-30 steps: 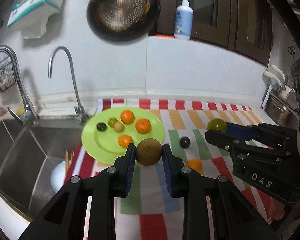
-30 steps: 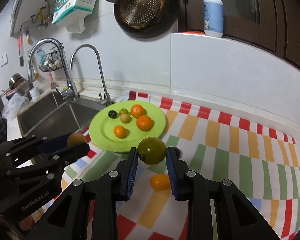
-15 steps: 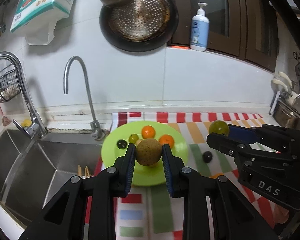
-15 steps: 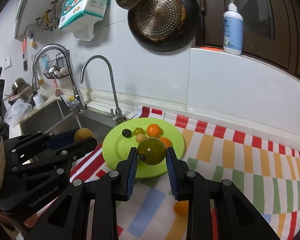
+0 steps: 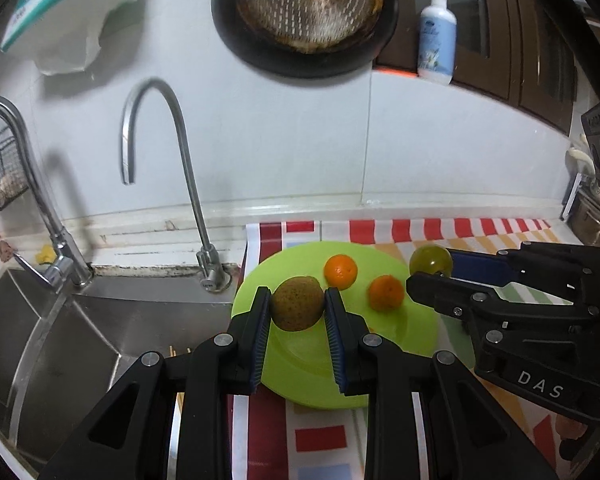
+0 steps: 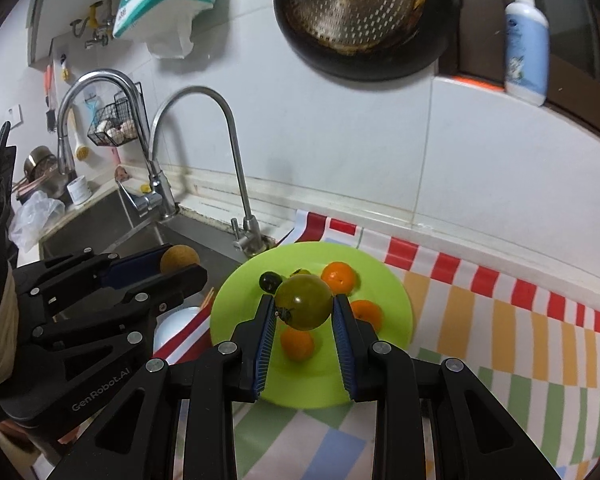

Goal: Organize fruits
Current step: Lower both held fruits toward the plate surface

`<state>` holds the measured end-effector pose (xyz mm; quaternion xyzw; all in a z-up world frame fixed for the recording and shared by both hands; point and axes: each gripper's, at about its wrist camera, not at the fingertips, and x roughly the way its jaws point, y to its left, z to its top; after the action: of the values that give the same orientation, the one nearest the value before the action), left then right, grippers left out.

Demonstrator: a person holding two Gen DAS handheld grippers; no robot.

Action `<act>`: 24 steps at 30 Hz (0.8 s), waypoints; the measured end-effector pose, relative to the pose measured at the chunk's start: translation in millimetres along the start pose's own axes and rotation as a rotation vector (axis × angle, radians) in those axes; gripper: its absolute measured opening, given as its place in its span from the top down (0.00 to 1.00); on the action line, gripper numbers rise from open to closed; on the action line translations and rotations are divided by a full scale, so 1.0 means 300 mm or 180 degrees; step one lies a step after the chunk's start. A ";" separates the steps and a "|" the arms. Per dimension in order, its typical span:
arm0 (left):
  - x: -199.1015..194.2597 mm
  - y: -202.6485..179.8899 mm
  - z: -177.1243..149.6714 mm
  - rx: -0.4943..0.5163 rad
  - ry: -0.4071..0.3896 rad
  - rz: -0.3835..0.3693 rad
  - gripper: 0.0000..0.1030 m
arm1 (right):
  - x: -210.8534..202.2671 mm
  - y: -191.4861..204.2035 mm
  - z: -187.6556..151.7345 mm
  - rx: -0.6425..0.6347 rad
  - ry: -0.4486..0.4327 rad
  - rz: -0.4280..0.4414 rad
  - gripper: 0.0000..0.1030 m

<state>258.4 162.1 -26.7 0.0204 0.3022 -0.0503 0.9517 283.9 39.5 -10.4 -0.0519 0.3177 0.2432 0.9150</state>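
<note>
My left gripper (image 5: 297, 310) is clamped on a brown round fruit (image 5: 297, 308), both fingers (image 5: 260, 322) pressed against its sides; it is held over the left part of the green plate (image 5: 416, 334), close to the sink (image 5: 100, 328). My right gripper (image 6: 304, 307) is clamped on a green tomato (image 6: 304, 301), stem end turned toward the left finger, held above the middle of the same plate. In the left wrist view the right gripper comes in from the right with the tomato at its tip, just over the plate's far right rim. Lying on the plate in the right wrist view: three oranges (image 6: 339, 277), one at the back, one at the right partly hidden by my right finger, one near the front under the tomato; also a small dark fruit (image 6: 269, 281) at the back left, and a small greenish fruit just behind the tomato, mostly hidden. The plate sits on a striped cloth (image 6: 500, 320) on the worktop, its left edge beside the sink. A curved tap (image 5: 156, 152) rises behind the sink.
</note>
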 end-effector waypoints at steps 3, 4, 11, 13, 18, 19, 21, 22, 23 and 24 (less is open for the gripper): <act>0.067 0.013 -0.002 0.0027 0.0120 -0.0056 0.74 | 0.062 -0.007 0.003 -0.0010 0.0096 0.0011 0.71; 0.081 0.014 -0.003 0.0042 0.0143 -0.0061 0.74 | 0.083 -0.010 0.002 0.0005 0.0135 0.0031 0.71; 0.195 0.024 -0.008 0.0107 0.0309 -0.0118 0.74 | 0.200 -0.043 -0.006 0.0029 0.0330 0.0060 0.71; 0.224 0.025 -0.014 0.0109 0.0369 -0.0135 0.74 | 0.226 -0.052 -0.008 0.0042 0.0370 0.0068 0.71; 0.286 0.025 -0.028 0.0127 0.0519 -0.0180 0.74 | 0.282 -0.068 -0.015 0.0087 0.0481 0.0072 0.71; 0.298 0.025 -0.031 0.0139 0.0555 -0.0174 0.74 | 0.290 -0.072 -0.017 0.0107 0.0503 0.0077 0.71; 0.310 0.026 -0.035 0.0161 0.0590 -0.0156 0.73 | 0.304 -0.080 -0.020 0.0139 0.0544 0.0086 0.71; 0.311 0.026 -0.036 0.0172 0.0601 -0.0138 0.71 | 0.306 -0.083 -0.020 0.0148 0.0551 0.0086 0.70; 0.310 0.027 -0.038 0.0179 0.0608 -0.0109 0.70 | 0.306 -0.085 -0.020 0.0156 0.0546 0.0083 0.69; 0.302 0.028 -0.037 0.0180 0.0590 -0.0082 0.69 | 0.303 -0.086 -0.019 0.0166 0.0535 0.0064 0.65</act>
<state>326.5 163.6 -88.1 0.0478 0.3877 -0.0690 0.9180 354.9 52.8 -71.5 -0.0451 0.4001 0.2388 0.8837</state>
